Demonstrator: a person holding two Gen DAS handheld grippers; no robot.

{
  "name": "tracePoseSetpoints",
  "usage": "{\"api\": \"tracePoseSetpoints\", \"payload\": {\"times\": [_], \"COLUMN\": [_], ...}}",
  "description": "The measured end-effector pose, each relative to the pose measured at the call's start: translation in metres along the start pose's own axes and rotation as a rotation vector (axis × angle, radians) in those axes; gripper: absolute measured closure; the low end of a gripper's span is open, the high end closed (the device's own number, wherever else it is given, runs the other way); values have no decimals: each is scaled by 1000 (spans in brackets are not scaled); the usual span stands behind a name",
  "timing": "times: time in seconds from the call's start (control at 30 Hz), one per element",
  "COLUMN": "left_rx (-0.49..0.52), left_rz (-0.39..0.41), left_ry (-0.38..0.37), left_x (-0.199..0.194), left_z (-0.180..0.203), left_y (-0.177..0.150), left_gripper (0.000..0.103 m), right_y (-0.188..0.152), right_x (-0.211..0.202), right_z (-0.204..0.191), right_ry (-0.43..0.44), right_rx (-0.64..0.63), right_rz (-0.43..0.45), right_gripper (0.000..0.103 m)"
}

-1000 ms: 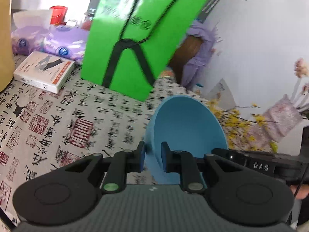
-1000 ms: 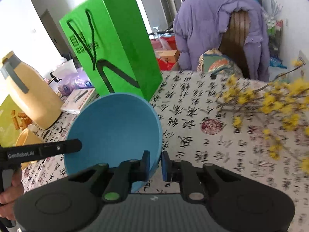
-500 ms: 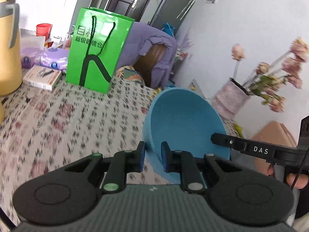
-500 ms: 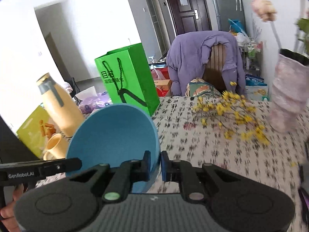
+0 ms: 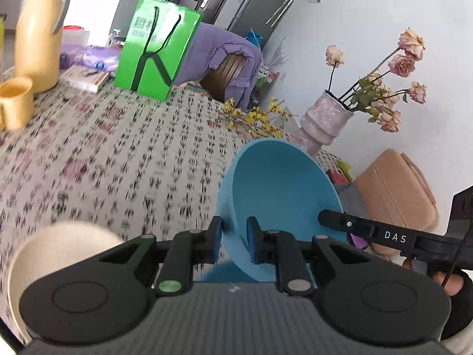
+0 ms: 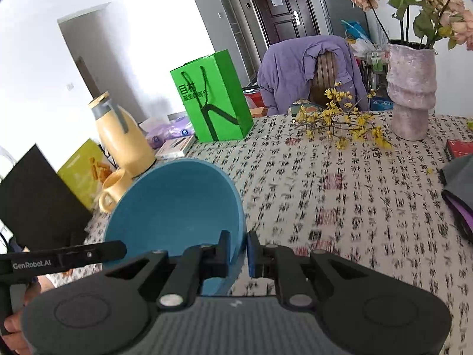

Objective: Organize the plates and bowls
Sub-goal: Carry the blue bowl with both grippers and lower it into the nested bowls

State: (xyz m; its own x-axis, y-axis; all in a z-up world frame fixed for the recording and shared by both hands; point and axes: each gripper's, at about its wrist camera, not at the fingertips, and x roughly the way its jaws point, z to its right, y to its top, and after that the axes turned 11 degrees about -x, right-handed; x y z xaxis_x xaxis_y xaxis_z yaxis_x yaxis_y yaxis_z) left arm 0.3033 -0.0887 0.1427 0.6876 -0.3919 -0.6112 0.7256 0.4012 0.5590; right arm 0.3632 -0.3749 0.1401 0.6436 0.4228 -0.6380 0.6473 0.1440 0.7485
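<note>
A blue bowl is held tilted above the table by both grippers. My left gripper is shut on its left rim. My right gripper is shut on its right rim; the bowl fills the lower left of the right wrist view. A cream bowl sits on the table at the lower left of the left wrist view, partly hidden behind my left gripper. A bit of blue surface shows just below the held bowl; what it is I cannot tell.
The table has a calligraphy-print cloth. On it stand a green paper bag, a yellow thermos, a yellow mug, a pink vase with roses and yellow flower sprigs. A chair with a purple jacket stands behind.
Both grippers have pulled back and up with the blue bowl. The view has widened: the thermos, mug, vase and cream bowl have come into sight.
</note>
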Motion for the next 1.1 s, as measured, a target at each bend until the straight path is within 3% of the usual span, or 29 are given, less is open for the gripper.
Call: {"api": "tracePoseSetpoints", "payload": {"times": [0.37, 0.63, 1.1], "left_rx": [-60, -65, -67], "left_rz": [-50, -64, -99], "left_ry": [-7, 3, 4], "left_x": [-28, -30, -13], "left_z": [-28, -35, -36], "left_y": [-61, -72, -71], "left_gripper": [85, 85, 85], "right_y": [-60, -91, -100], "right_x": [-34, -28, -20], "right_z": [-29, -30, -23], "right_ry": [6, 26, 19], "right_rx": [-5, 32, 65], "right_rz": [-3, -38, -62], "right_gripper": [88, 88, 82]}}
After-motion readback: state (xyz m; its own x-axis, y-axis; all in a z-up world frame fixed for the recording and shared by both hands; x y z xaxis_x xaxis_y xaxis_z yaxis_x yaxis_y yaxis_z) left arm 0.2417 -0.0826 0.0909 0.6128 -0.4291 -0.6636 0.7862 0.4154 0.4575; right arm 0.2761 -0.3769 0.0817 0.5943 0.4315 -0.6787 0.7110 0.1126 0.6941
